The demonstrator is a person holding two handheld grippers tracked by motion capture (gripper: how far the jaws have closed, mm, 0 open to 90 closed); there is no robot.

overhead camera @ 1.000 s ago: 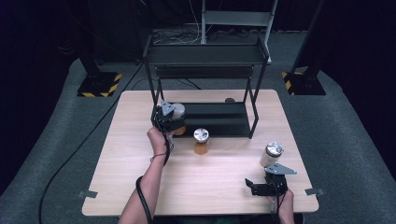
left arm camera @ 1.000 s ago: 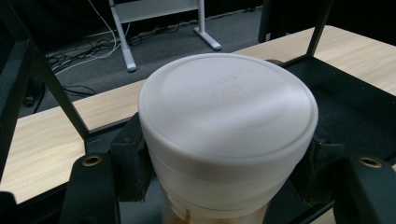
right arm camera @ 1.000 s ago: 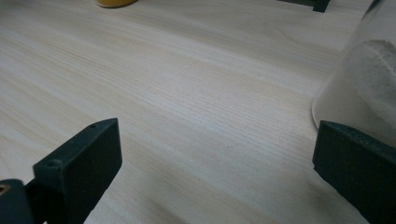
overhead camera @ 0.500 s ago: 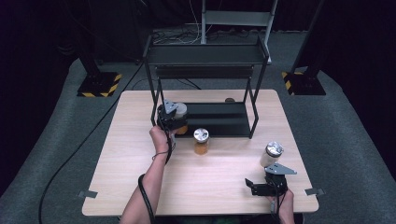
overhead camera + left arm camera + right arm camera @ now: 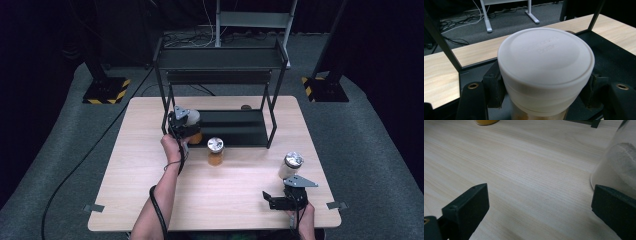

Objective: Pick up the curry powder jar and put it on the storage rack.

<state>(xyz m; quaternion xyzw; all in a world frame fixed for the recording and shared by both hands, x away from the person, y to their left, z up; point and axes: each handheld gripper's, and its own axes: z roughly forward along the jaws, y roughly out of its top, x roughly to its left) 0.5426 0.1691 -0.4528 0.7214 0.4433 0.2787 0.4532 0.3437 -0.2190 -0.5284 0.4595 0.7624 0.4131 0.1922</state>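
On the pale wooden table, a white-lidded jar of orange contents is being clamped by the left gripper over the black metal rack's lower shelf, its placement judged nearly done. Two jars are waiting. White lid lettering is being revealed in the left gripper view; the right gripper is being held wide open, empty.
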